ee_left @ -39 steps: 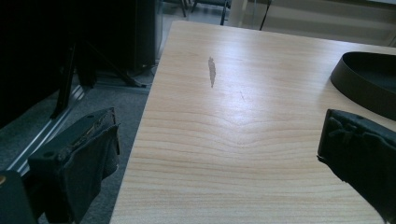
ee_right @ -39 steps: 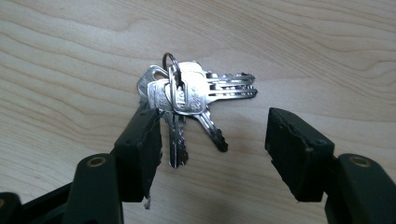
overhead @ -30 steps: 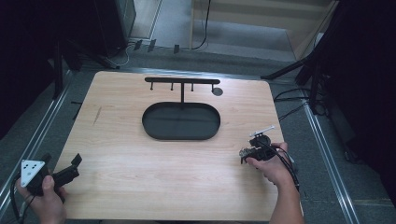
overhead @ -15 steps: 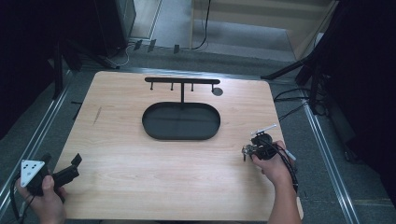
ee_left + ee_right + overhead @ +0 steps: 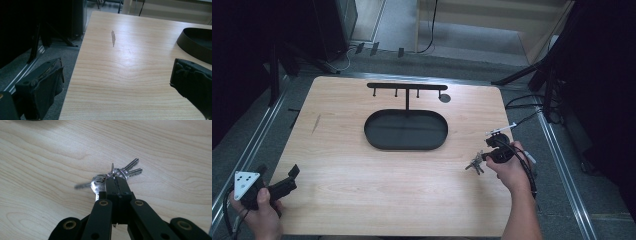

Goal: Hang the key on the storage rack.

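Observation:
A bunch of silver keys (image 5: 126, 171) on a ring hangs at the tip of my right gripper (image 5: 115, 180), just above the wooden table (image 5: 362, 190). Its jaws have just been closing and now pinch the ring; one key is blurred. In the high view the keys (image 5: 474, 165) and the right gripper (image 5: 483, 159) are near the table's right edge. My left gripper (image 5: 278, 171) rests at the front left corner, pointing over the table. Its jaws stand wide apart with nothing between them (image 5: 117, 82).
A black oval tray (image 5: 368, 131) lies in the middle of the table, and its rim shows in the left gripper view (image 5: 190, 42). A black rack with several hooks (image 5: 407, 87) rises at its far side. Cables and dark stands surround the table.
The right gripper's jaws have shut on the key ring and the hand has risen slightly with the keys. The left hand has stayed where it was.

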